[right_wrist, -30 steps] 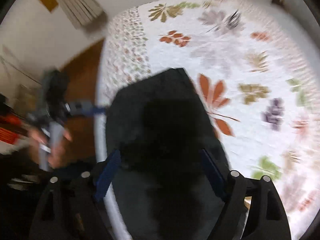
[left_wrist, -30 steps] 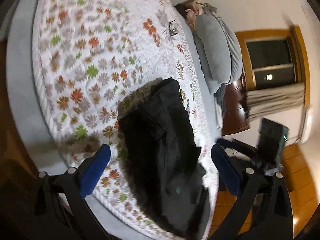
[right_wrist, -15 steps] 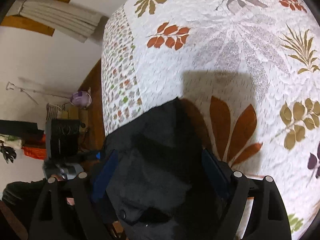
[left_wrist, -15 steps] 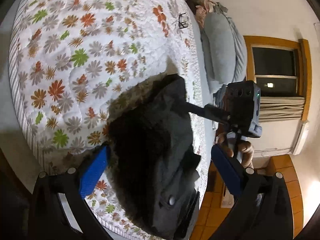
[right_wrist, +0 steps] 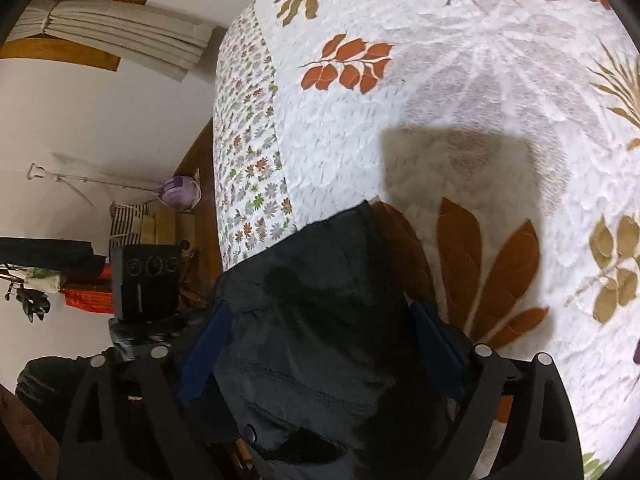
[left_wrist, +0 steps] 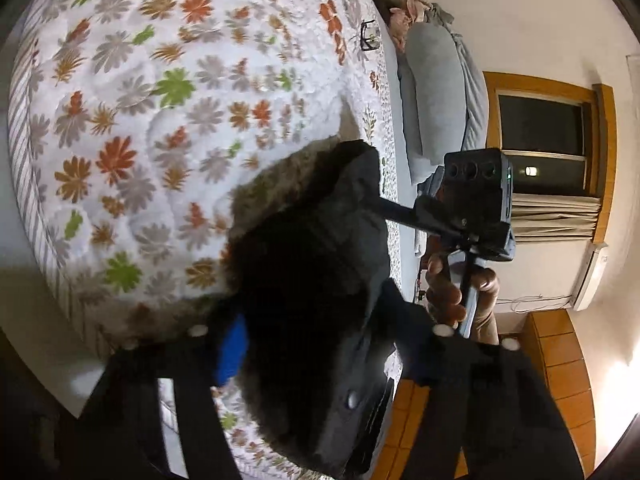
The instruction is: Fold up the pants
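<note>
One pair of dark pants (left_wrist: pixel 316 264) is lying on one leaf-patterned quilt (left_wrist: pixel 160 92). Two grippers are showing: the left gripper (left_wrist: pixel 320 344) and the right gripper (right_wrist: pixel 320 336). One pair of glasses (left_wrist: pixel 370 40), one grey pillow (left_wrist: pixel 434 92) and one window (left_wrist: pixel 540 148) are showing too.

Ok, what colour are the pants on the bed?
Black, or a very dark charcoal: the pants show best in the right wrist view, lying on the leaf-patterned white quilt.

No legible text, labels or signs.
</note>
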Demonstrator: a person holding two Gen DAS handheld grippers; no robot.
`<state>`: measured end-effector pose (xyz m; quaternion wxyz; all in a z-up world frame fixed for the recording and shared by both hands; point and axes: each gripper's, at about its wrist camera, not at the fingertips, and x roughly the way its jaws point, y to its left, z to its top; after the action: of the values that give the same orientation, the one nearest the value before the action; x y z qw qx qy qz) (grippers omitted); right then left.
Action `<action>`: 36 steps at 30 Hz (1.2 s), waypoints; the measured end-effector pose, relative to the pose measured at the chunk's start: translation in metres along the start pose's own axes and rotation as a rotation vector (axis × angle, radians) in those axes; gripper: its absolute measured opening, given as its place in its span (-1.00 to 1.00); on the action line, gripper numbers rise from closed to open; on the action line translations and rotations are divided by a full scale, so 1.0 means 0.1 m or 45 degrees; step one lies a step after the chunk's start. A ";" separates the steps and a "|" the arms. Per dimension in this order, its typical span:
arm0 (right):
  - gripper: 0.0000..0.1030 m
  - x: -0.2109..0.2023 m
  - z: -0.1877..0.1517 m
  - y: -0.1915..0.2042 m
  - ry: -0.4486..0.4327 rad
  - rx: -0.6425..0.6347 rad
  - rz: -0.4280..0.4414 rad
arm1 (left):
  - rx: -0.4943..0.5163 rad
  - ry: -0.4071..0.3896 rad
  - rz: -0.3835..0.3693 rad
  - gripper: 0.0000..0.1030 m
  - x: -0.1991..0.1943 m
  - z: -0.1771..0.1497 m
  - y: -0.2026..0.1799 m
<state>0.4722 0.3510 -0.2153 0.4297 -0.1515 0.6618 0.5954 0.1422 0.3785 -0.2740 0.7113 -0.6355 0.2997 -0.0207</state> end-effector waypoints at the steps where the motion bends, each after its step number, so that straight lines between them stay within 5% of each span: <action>1: 0.78 0.02 0.02 0.00 0.002 0.000 0.003 | -0.001 0.002 -0.004 0.17 -0.01 -0.01 0.02; 4: 0.78 0.09 0.11 0.02 0.015 -0.011 0.013 | -0.005 -0.012 -0.075 0.47 -0.03 -0.03 0.07; 7: 0.79 0.20 0.18 0.03 0.046 -0.021 0.019 | -0.011 -0.019 -0.088 0.49 -0.04 -0.06 0.09; 10: 0.78 0.27 0.20 0.04 0.070 -0.034 0.030 | -0.013 -0.026 -0.038 0.08 -0.05 -0.08 0.08; 11: 0.70 0.28 0.21 0.05 0.070 -0.040 0.025 | -0.013 -0.028 -0.029 -0.15 -0.06 -0.09 0.10; 13: 0.45 0.27 0.20 0.05 0.066 -0.045 0.014 | -0.031 -0.028 -0.031 -0.28 -0.10 -0.09 0.15; 15: -0.01 0.20 0.18 0.04 0.056 -0.048 -0.010 | -0.022 -0.033 -0.025 -0.35 -0.14 -0.10 0.14; 18: -0.31 0.04 0.12 0.10 0.036 -0.064 -0.014 | 0.003 -0.044 -0.023 -0.40 -0.17 -0.14 0.07; 36: -0.38 -1.28 -0.64 0.99 -0.171 -0.144 -0.289 | 0.467 -0.073 -0.029 -0.46 -0.35 -0.69 -1.44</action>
<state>0.4517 0.2764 -0.0593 0.5284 -0.2091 0.5754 0.5882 0.1329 0.3042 -0.1290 0.8232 -0.4987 0.2633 -0.0650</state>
